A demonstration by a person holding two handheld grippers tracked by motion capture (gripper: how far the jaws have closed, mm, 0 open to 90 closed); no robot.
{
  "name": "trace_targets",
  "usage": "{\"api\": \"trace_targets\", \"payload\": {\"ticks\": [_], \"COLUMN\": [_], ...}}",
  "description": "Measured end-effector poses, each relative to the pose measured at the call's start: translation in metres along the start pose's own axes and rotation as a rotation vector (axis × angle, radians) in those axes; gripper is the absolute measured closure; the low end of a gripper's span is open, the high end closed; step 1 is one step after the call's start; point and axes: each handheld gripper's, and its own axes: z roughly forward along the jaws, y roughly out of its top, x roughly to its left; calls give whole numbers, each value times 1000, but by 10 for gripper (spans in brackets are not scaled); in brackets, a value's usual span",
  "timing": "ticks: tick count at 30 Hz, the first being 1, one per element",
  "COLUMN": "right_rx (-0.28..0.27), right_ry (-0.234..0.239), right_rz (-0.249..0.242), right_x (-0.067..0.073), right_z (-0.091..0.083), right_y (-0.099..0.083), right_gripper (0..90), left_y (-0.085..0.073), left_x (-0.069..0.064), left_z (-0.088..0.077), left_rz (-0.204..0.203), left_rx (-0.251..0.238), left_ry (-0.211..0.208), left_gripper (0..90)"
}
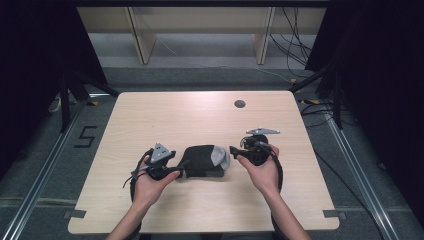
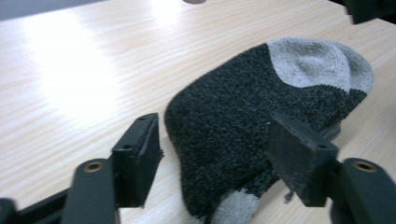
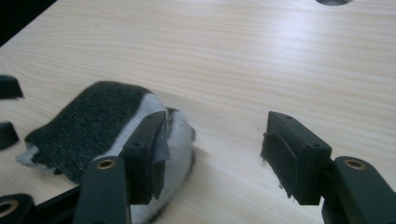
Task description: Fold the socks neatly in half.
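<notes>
You had both tools let go of the folded sock (image 1: 204, 161), which lay on the counter (image 1: 200, 120) near its front edge, between your two hands. Your left hand-held gripper (image 1: 176, 169) stood open, its jaws either side of the sock's near end without pressing on it; your right hand-held gripper (image 1: 234, 150) was open too, with nothing between its jaws and the bundle just to one side. To finish the release well, I judge you needed to draw each tool straight back and a little up, keeping the pads (image 2: 140, 154) clear of the knit so no loop snagged and pulled the fold apart. The left one needed more care, since the fabric sat between its jaws.

The sock was a thick dark charcoal terry knit with light grey heel and toe patches, doubled over into a plump, rounded bundle resting flat, its grey end toward your right hand.
</notes>
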Motion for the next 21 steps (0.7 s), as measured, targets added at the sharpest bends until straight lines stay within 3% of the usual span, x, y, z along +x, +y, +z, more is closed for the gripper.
{"api": "trace_targets", "payload": {"ticks": [8, 9, 10, 17, 18, 19, 20, 21], "right_rx": [21, 25, 23, 20, 34, 17, 18, 12], "right_ry": [-39, -42, -40, -62, -71, -63, -68, -64], "right_rz": [14, 54, 22, 18, 61, 11, 47, 18], "right_x": [-27, -26, -31, -43, -41, -47, -45, -49], "right_z": [-17, -19, -20, -34, -38, -39, -42, -45], "right_y": [-15, -17, -18, -30, -32, -33, -36, -38], "right_gripper": [380, 378, 375, 358, 356, 354, 352, 350], "left_y": [-4, -5, -7, -16, -18, -20, -23, -24], "left_x": [11, 13, 15, 29, 31, 34, 37, 39], "left_z": [-11, -12, -14, -32, -34, -37, -41, -43], "left_rz": [15, 13, 18, 33, 33, 35, 35, 35], "left_rx": [5, 1, 5, -8, -14, -17, -19, -19], "left_ry": [36, 35, 42, 66, 65, 72, 78, 84], "left_gripper": [241, 236, 235, 231, 230, 230, 230, 230]}}
